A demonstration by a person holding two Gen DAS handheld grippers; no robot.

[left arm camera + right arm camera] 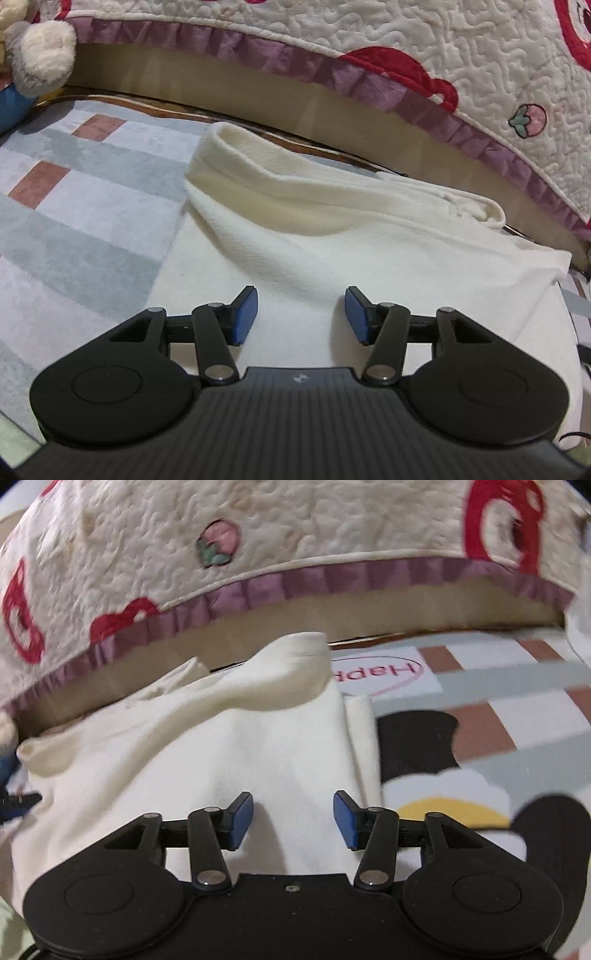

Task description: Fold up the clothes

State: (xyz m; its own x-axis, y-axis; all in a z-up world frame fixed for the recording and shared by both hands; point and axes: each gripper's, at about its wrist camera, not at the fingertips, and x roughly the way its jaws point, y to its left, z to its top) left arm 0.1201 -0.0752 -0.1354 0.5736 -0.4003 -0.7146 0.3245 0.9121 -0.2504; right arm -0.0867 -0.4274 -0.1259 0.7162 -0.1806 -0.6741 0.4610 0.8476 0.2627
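A cream-white garment (332,243) lies on a patterned rug, folded into a rough block with a rolled sleeve or collar (236,147) at its far left. My left gripper (300,314) hovers open just above the near part of the cloth, blue pads apart and nothing between them. In the right wrist view the same garment (229,738) shows a bunched fold (295,664) at the far side and a folded edge (362,746) on the right. My right gripper (293,819) is open over the cloth near that right edge, holding nothing.
A quilted bedspread (443,55) with a purple frill hangs over a bed base (258,96) right behind the garment. A plush toy (40,55) sits at far left. The rug (498,720) with checks, black shapes and a pink "Happy" oval extends to the right.
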